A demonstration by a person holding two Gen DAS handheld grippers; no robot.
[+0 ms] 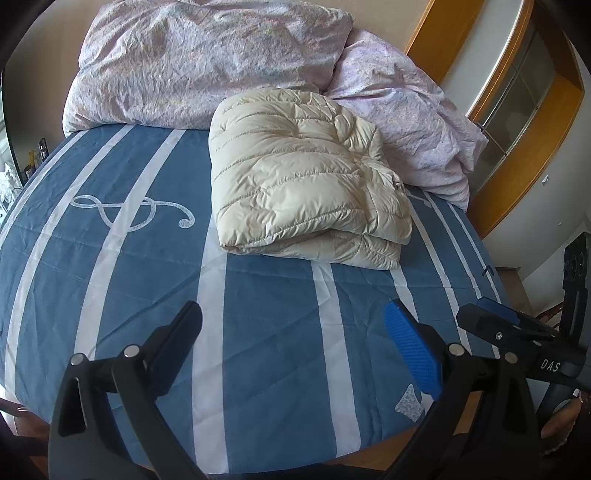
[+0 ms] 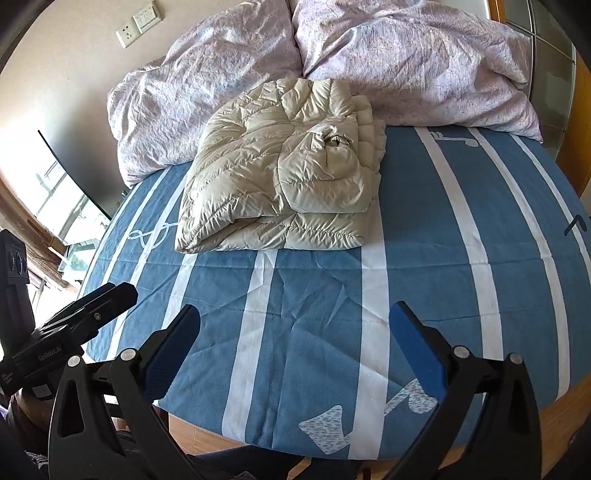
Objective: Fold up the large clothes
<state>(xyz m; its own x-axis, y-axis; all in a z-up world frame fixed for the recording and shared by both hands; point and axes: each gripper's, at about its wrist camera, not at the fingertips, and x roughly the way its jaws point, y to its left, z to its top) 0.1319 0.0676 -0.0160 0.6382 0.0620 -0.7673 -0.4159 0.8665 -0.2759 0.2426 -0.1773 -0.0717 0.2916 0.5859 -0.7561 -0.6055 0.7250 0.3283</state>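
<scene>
A cream quilted puffer jacket [image 1: 306,177] lies folded into a thick bundle on the blue striped bed sheet [image 1: 155,266], toward the far side of the bed. It also shows in the right wrist view [image 2: 284,177], with the sheet [image 2: 424,229] around it. My left gripper [image 1: 291,325] is open and empty, held above the sheet near the bed's front edge, well short of the jacket. My right gripper [image 2: 295,325] is open and empty too, near the front edge. Each gripper shows at the side of the other's view: the right [image 1: 517,328], the left [image 2: 85,310].
Two lilac floral pillows or duvets [image 1: 207,62] [image 2: 406,62] are piled at the head of the bed, touching the jacket. A wooden framed cabinet [image 1: 517,110] stands at the right. A wall with sockets [image 2: 140,22] and a window [image 2: 55,195] are at the left.
</scene>
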